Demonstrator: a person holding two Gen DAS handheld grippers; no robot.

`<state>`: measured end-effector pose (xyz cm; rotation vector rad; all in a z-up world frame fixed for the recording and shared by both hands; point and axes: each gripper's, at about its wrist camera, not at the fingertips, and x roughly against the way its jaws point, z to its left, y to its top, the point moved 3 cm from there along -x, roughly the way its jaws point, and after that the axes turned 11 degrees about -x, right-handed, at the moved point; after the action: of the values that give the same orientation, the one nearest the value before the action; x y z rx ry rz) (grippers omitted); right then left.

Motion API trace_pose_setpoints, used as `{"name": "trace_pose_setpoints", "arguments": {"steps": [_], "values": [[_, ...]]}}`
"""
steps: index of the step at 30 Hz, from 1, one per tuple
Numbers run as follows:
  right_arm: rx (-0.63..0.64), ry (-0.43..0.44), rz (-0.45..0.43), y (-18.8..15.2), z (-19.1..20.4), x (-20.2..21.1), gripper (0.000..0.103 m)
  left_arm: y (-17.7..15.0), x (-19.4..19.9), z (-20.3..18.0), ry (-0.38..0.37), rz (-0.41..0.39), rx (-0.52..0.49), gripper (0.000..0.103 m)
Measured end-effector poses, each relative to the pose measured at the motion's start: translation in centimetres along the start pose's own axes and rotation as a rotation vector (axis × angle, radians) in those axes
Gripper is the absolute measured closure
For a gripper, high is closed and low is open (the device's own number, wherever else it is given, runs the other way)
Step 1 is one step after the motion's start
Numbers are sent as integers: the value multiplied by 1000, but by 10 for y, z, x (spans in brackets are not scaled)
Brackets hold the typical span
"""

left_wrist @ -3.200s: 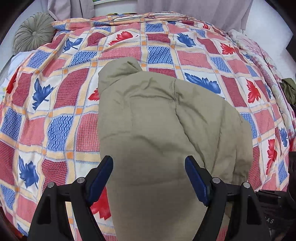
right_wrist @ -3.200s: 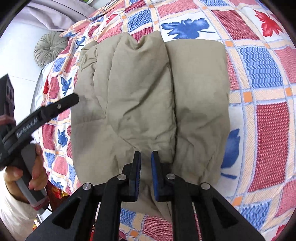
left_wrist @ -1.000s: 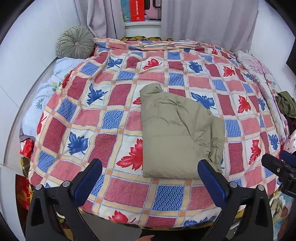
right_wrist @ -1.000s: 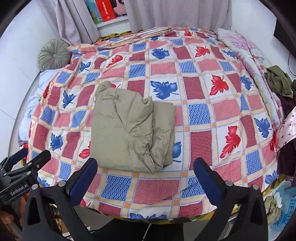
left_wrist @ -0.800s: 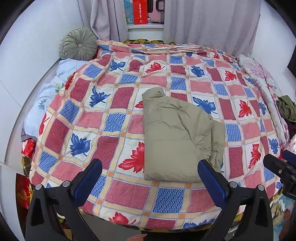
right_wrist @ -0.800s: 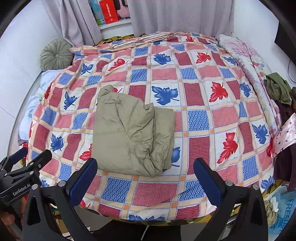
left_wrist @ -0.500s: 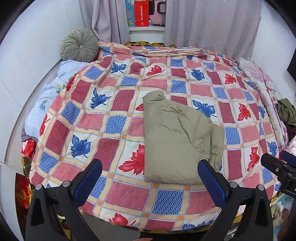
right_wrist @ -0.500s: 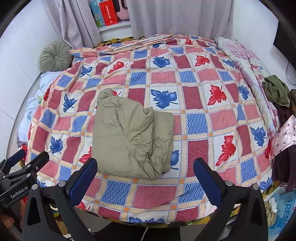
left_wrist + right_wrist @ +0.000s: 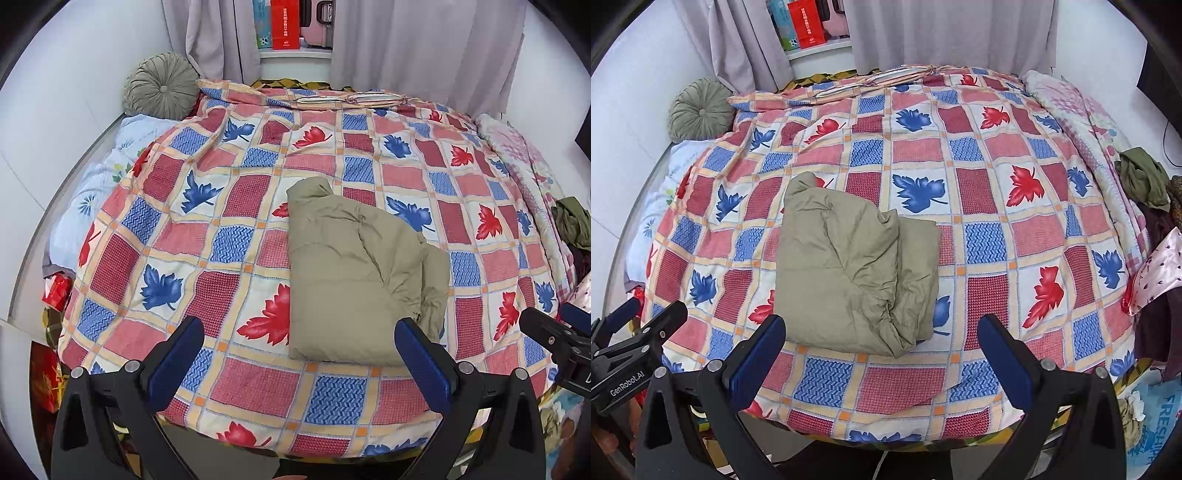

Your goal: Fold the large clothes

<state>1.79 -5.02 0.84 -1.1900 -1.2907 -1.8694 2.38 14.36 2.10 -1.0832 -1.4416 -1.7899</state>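
Both the left tool and right tool had pulled back, jaws spread and empty. The olive garment lay folded near the bed's 6 o'clock edge, seemingly finished.

Left gripper and right gripper held level, side by side — fingers spread wide; nothing gripped.

The bed is covered by a checked quilt printed with red and blue leaves. A folded olive-green garment is laid on the quilt near the bed's front edge. A round green cushion is set at the bed's far-left corner, and a crumpled dark-green cloth lies at its right edge.
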Motion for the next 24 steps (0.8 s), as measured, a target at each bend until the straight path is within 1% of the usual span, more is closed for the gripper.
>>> {"name": "trace_pose_setpoints", "arguments": {"steps": [24], "values": [[6, 1, 6, 3, -1, 2, 0, -1, -2, 2, 2, 6, 3, 0]]}}
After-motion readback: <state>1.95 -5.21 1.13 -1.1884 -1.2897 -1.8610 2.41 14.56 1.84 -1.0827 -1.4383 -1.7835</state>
